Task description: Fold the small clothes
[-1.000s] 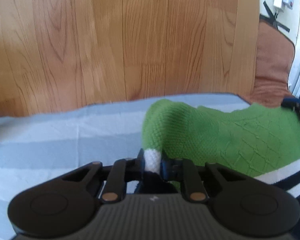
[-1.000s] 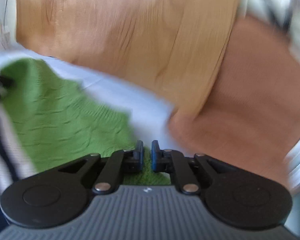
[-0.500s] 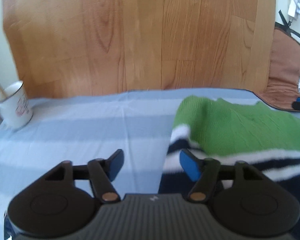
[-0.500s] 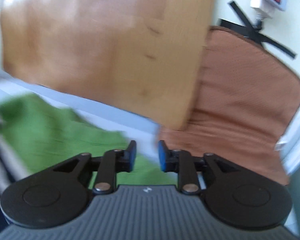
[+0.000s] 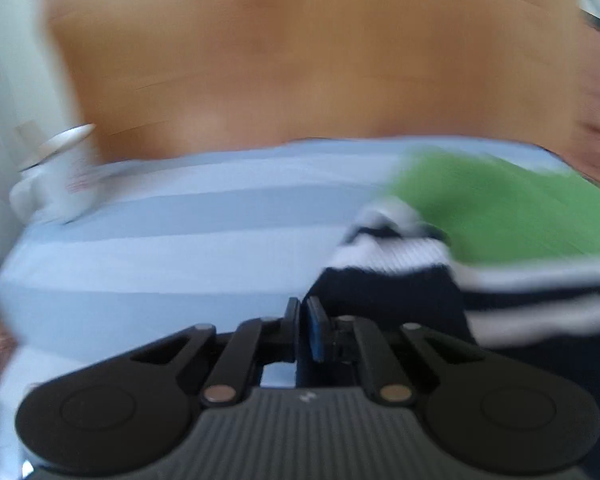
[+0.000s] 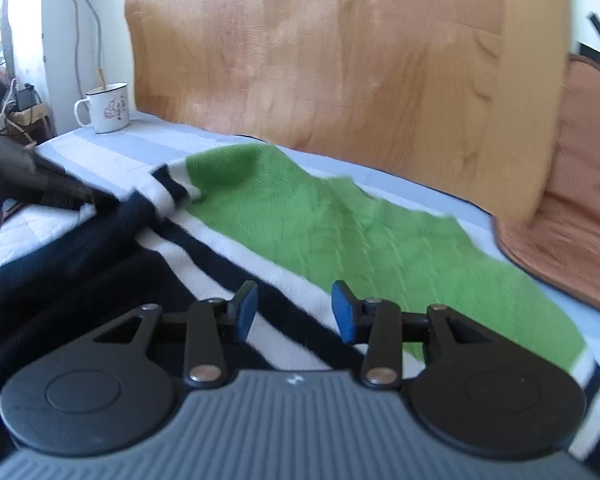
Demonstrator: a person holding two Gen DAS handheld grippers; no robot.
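A knit sweater with a green top (image 6: 340, 236), white and navy stripes and a navy body (image 6: 60, 280) lies on a light blue striped sheet (image 6: 112, 160). In the blurred left wrist view its green part (image 5: 500, 208) and navy part (image 5: 388, 292) lie to the right. My left gripper (image 5: 303, 320) is shut at the navy edge; whether cloth is pinched I cannot tell. It also shows in the right wrist view (image 6: 96, 200) at the sweater's left edge. My right gripper (image 6: 294, 312) is open and empty above the stripes.
A white enamel mug (image 6: 108, 108) stands on the sheet's far left corner, also in the left wrist view (image 5: 56, 176). A wooden headboard (image 6: 340, 60) rises behind the sheet. A brown cushion (image 6: 580, 200) lies at the right. Cables hang at far left.
My left gripper let go of the white cuff, opened, then shut again by the navy edge. My right gripper opened wide and swung left over the sweater's stripes.
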